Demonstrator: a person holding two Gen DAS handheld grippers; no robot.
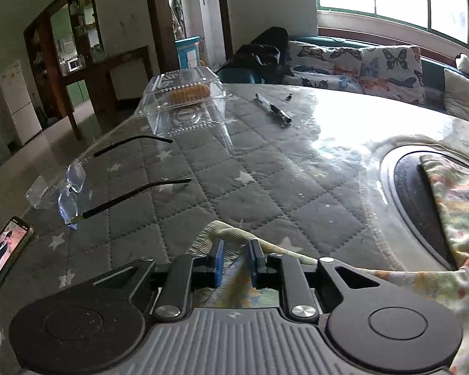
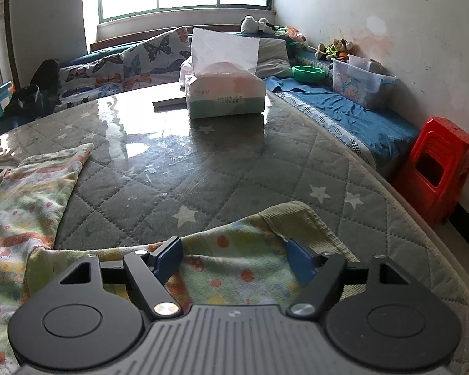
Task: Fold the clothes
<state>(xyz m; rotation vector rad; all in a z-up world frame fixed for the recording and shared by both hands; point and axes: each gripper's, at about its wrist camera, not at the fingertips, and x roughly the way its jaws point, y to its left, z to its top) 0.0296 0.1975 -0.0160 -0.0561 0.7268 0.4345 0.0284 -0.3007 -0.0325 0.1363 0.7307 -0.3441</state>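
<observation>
Blue pads of the left gripper [image 1: 236, 261] sit nearest the lens, drawn close together with a ridge of the printed garment [image 1: 447, 206] pinched between them, at a ribbed cuff or hem edge on the near part of the quilted table [image 1: 234, 172]. On the other wrist view, the right gripper [image 2: 233, 257] stands with its fingers spread wide, the same pastel cloth [image 2: 234, 268] lying slack between and under them, its ribbed cuff just beyond the right finger; nothing is gripped there yet.

Most of the garment spreads over the table's near side, its body running away to the left in the right wrist view. By my reading, the fold is only starting: one end is secured, the other is lined up.

Next, the right fingers need to close on the cloth near that cuff, then both ends should lift and travel together so the fabric doubles over evenly.

Spectacles [image 1: 73, 190] and a phone [image 1: 3, 250] lie near on the left, a clear food box [image 1: 184, 100] and pen [image 1: 273, 107] farther off, a tissue pack [image 2: 223, 92] at the far side; all are well apart from the cloth.
</observation>
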